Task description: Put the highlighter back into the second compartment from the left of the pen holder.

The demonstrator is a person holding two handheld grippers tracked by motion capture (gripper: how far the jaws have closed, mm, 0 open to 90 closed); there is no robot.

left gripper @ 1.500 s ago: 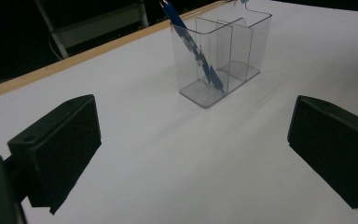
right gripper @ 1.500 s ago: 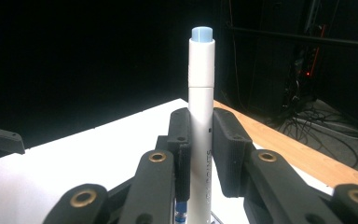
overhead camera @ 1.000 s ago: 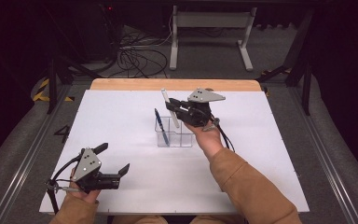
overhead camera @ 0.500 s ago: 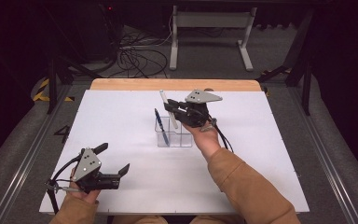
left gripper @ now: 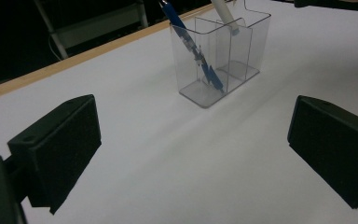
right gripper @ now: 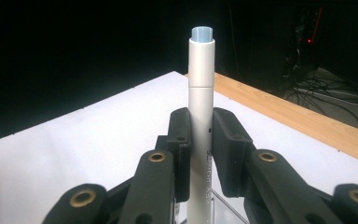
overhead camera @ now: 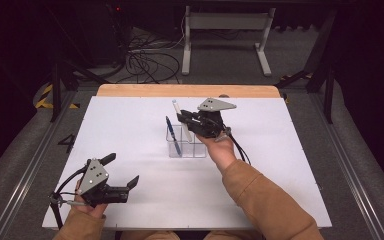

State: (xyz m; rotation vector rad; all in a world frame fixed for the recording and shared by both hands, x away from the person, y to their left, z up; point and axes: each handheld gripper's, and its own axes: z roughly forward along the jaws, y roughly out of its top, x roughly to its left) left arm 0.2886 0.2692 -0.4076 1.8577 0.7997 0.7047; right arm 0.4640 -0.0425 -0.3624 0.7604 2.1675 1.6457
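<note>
Clamped on the white pen [right gripper: 201,107]: fingers [right gripper: 181,140] of the right gripper [overhead camera: 192,121], centre of the high view, above the clear holder [overhead camera: 186,148]. Pen upright between the pads, grey-blue cap at top centre of the right gripper view, lower end inside the holder's rear compartment. Blue pen [overhead camera: 173,136] leaning in the holder's left compartment. Spread wide, holding nothing: left gripper [overhead camera: 123,176], lower left, on the white table [overhead camera: 290,165].

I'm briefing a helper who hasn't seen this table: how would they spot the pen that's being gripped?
On the white table, find the clear divided holder near the middle. Two pens stand in it. The white pen has a pale blue end and is clamped by the right tool; the blue pen beside it leans free.
</note>
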